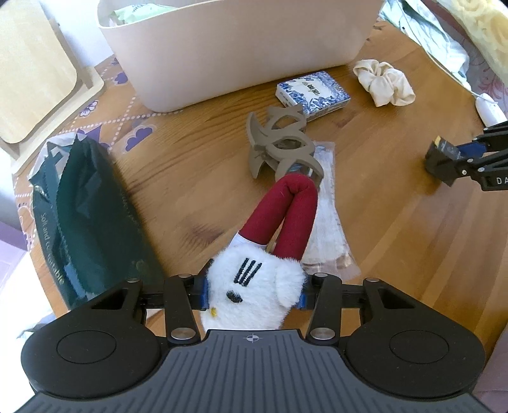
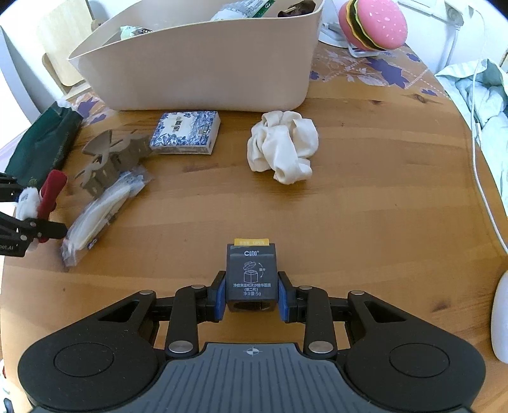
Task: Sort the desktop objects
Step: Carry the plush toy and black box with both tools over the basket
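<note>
My left gripper is shut on a white fluffy plush toy with red ears, held above the wooden table. It also shows in the right wrist view. My right gripper is shut on a small black box with a yellow tab, also seen in the left wrist view. A white storage bin stands at the back. On the table lie a grey hair claw, a blue-and-white tissue pack, a cream scrunchie and a clear packet.
A dark green bag lies at the table's left edge. A pink burger toy stands at the back right. A white cable and bedding run along the right edge. A white mouse lies at the right.
</note>
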A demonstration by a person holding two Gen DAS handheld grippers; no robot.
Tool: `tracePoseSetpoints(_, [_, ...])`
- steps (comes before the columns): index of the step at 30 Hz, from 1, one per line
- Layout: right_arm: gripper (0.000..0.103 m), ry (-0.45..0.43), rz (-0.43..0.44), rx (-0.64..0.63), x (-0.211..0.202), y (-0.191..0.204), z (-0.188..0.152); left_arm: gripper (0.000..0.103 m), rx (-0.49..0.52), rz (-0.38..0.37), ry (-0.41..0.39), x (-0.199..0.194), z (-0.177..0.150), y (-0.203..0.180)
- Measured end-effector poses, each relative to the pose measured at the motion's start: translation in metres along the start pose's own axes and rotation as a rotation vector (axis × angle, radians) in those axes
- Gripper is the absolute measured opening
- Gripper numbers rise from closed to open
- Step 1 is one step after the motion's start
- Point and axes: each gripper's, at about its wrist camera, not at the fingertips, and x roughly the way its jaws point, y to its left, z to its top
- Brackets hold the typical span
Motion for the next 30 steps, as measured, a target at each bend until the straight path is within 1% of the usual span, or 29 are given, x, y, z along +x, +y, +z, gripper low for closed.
tracePoseSetpoints(6, [0.029, -0.012, 0.001, 0.019, -0.006, -0.004, -0.008, 0.047, 0.016, 0.005, -0.01, -0.007, -0.006, -0.002])
tracePoseSetpoints(16, [0.029, -0.052, 0.019, 0.041, -0.021, -0.005, -0.012, 0.047, 0.061, -0.007, -0.039, -0.017, -0.007, -0.008])
tracePoseSetpoints(21, [0.029, -0.078, 0.026, 0.044, -0.036, -0.007, -0.012, 0.047, 0.084, -0.012, -0.062, -0.027, -0.006, -0.012])
tracePoseSetpoints(26, [0.029, -0.101, 0.031, 0.036, -0.058, -0.012, -0.015, 0.047, 0.129, -0.017, -0.096, -0.041, -0.007, -0.013])
tracePoseSetpoints(30, [0.029, -0.114, 0.026, 0.013, -0.075, -0.017, -0.018, 0.047, 0.114, -0.024, -0.138, -0.054, -0.005, -0.009])
